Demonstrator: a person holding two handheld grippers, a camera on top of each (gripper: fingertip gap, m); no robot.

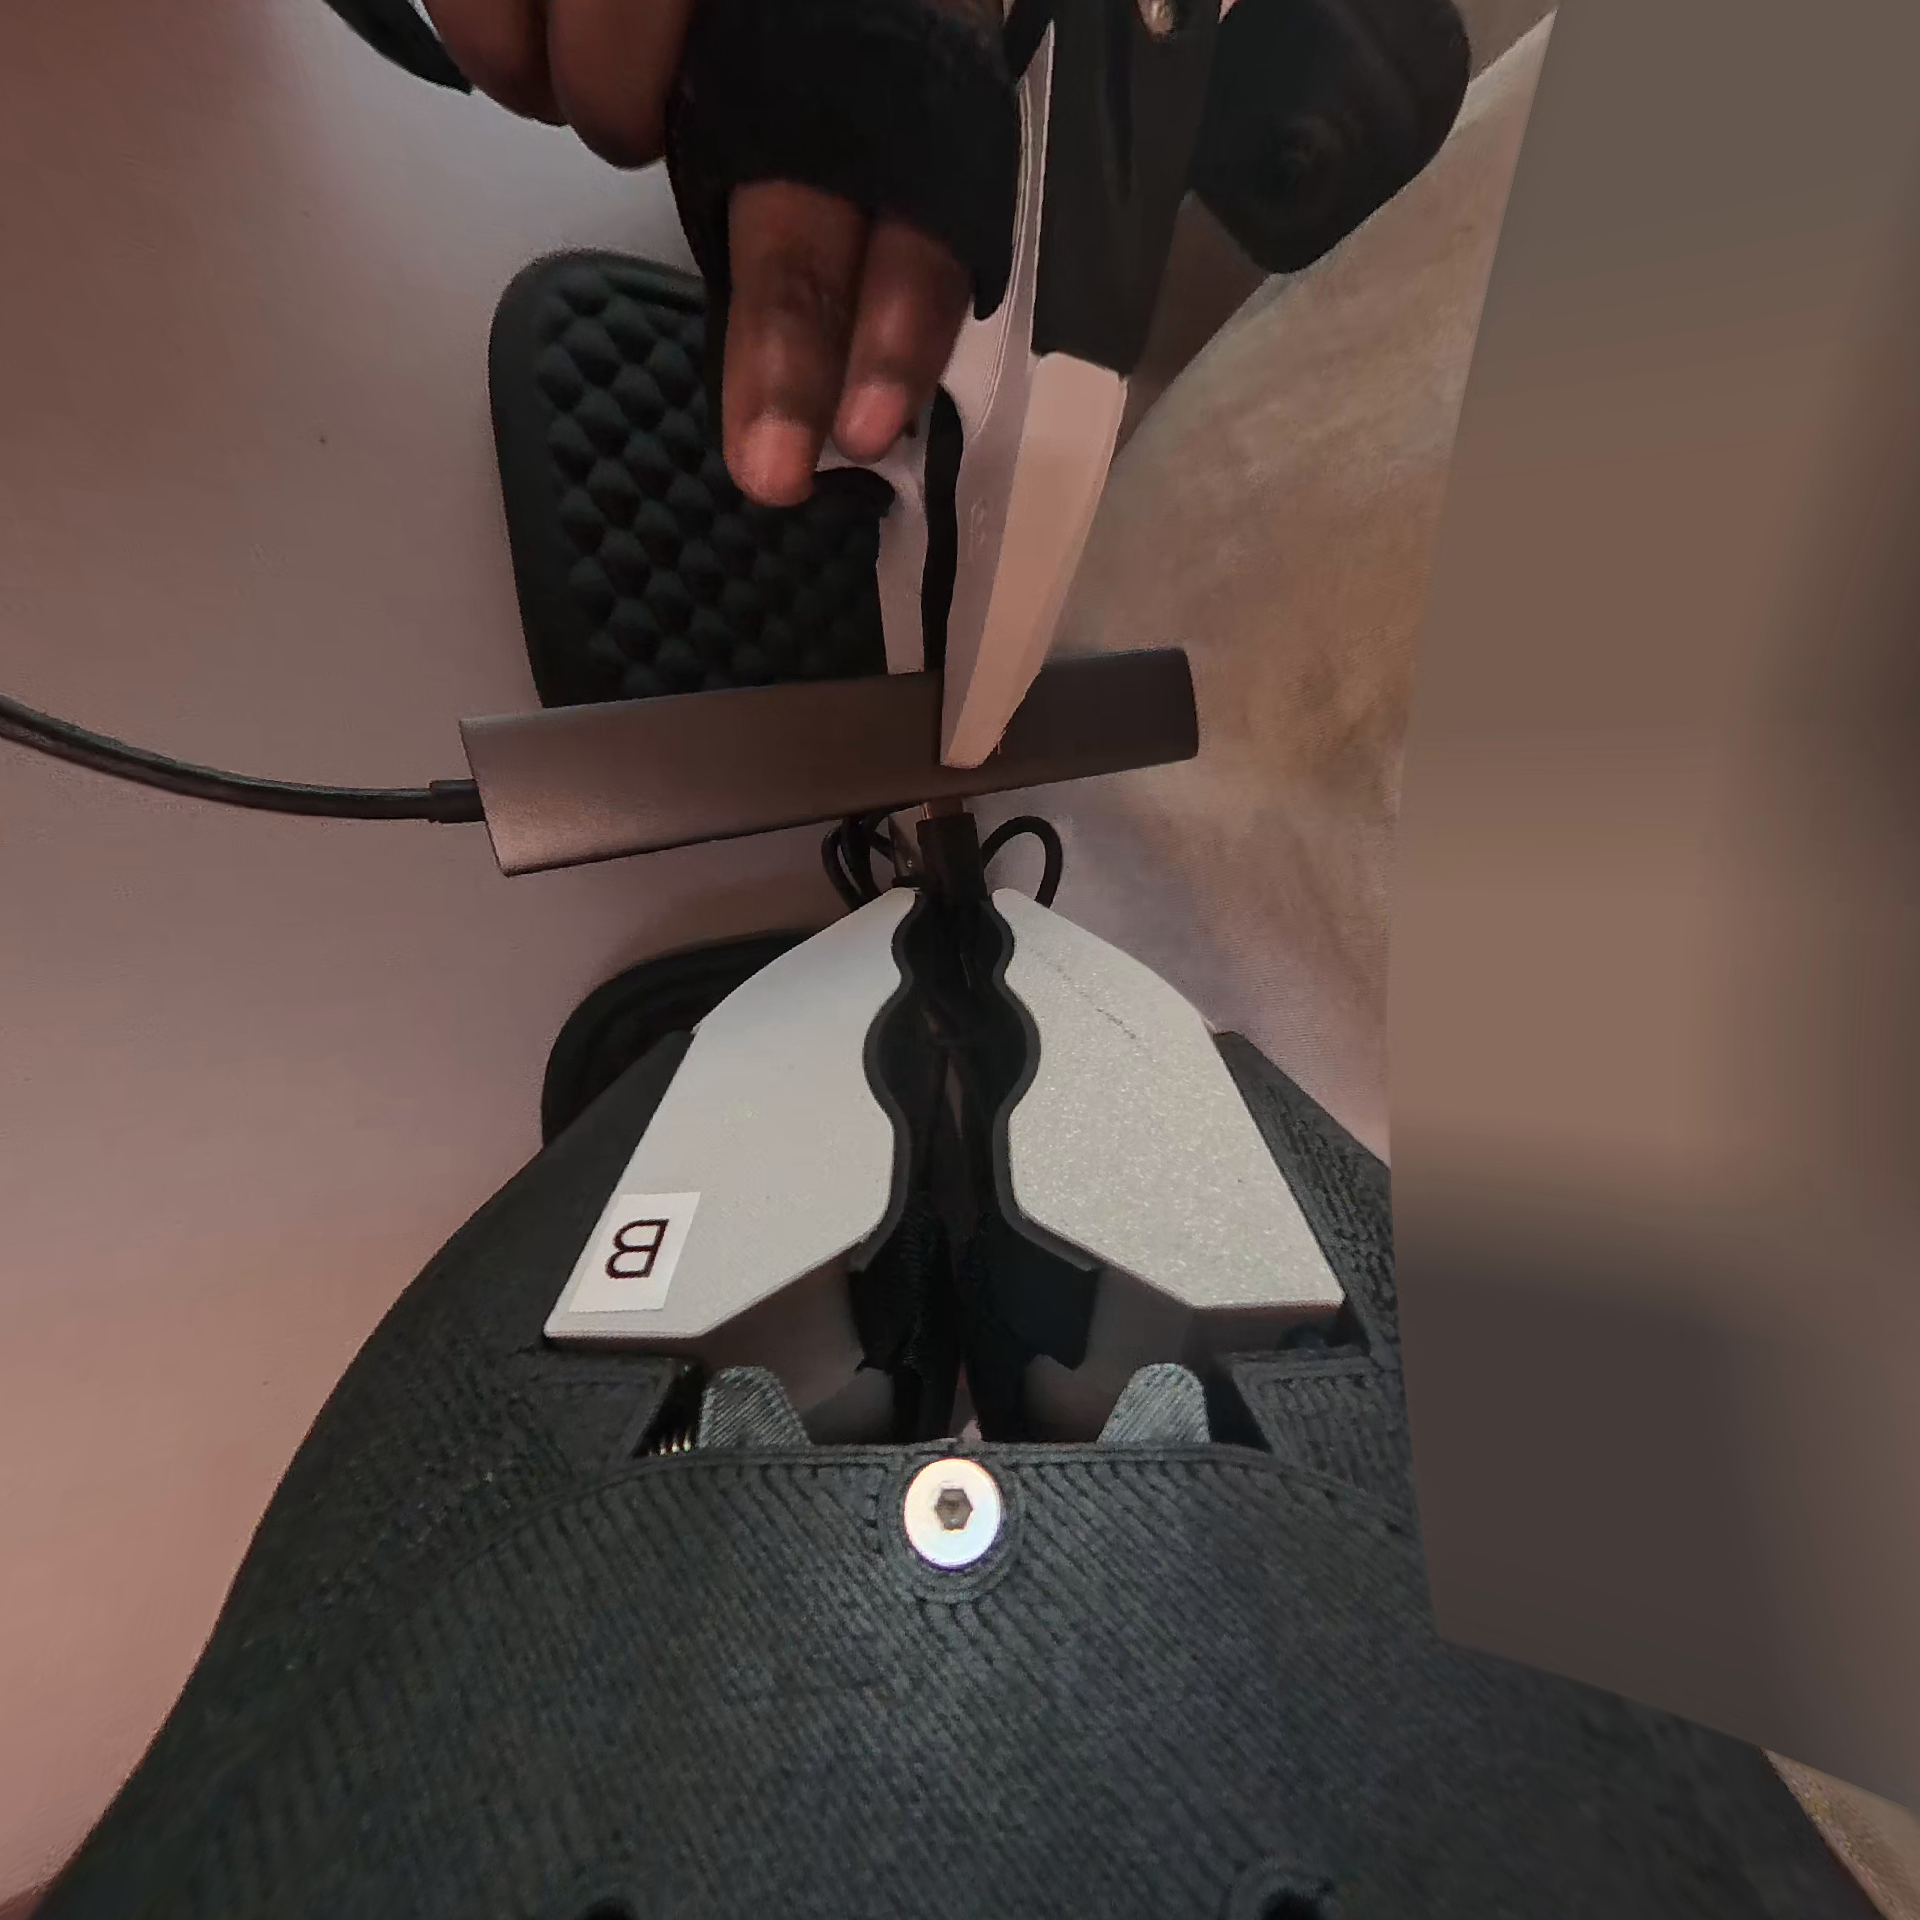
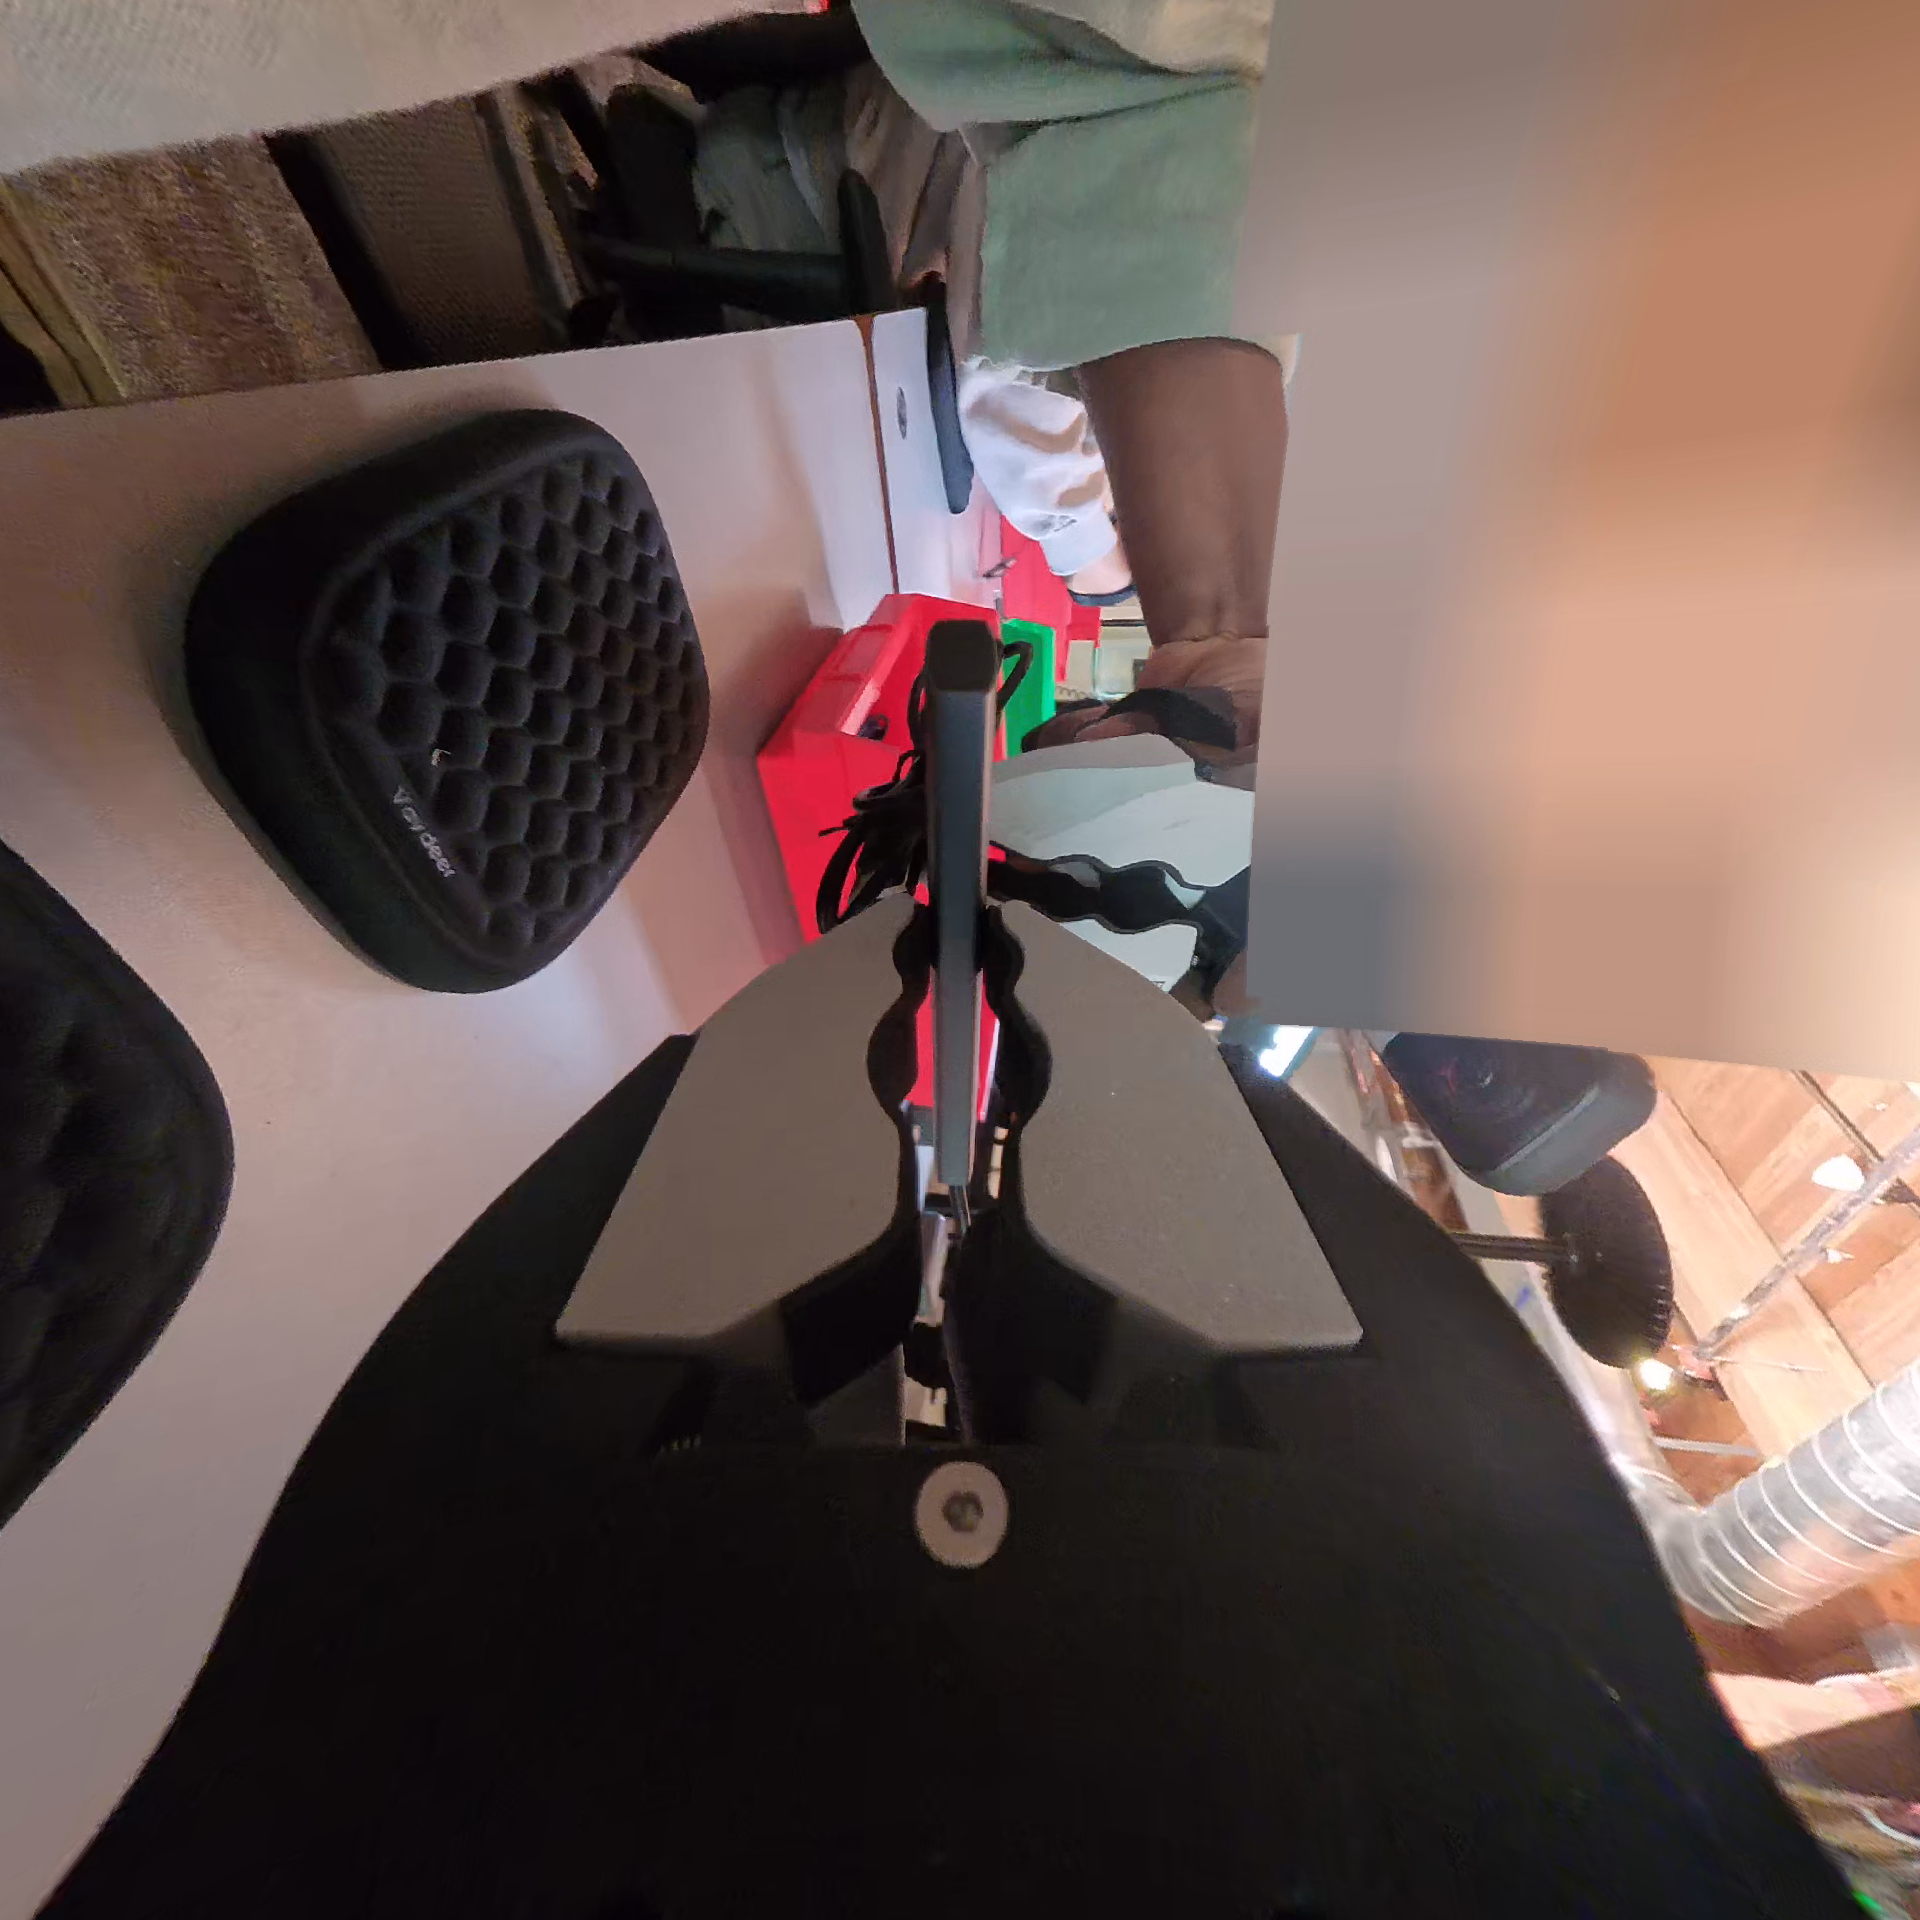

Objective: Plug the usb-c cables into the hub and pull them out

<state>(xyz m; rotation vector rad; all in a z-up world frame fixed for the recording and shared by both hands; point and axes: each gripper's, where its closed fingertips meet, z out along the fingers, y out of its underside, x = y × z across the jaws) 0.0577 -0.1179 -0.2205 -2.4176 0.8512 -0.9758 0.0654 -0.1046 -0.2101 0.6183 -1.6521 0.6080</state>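
White tabletop (image 1: 208,520) lay under everything, with a black dimpled pad (image 2: 447,696) resting flat on it and, smaller, the slim grey hub (image 1: 727,764) lifted clear of the surface. My right gripper (image 2: 956,966) was pinched tight on the hub's thin body, holding it edge-on, its own lead (image 1: 208,774) trailing off one end. My left gripper (image 1: 951,914) was pressed together on a black cable plug (image 1: 943,842), whose metal tip met the hub's long side; I could not tell whether it was fully seated or partly out. Loose loops of cable (image 1: 1023,852) hung just behind the plug. I judged the task to be midway: one cable was at its port, either going in or about to come out, and the others, bundled in the tangle below, were left to handle. Only one plug was visible at the hub, so most of the plugging and pulling seemed undone.
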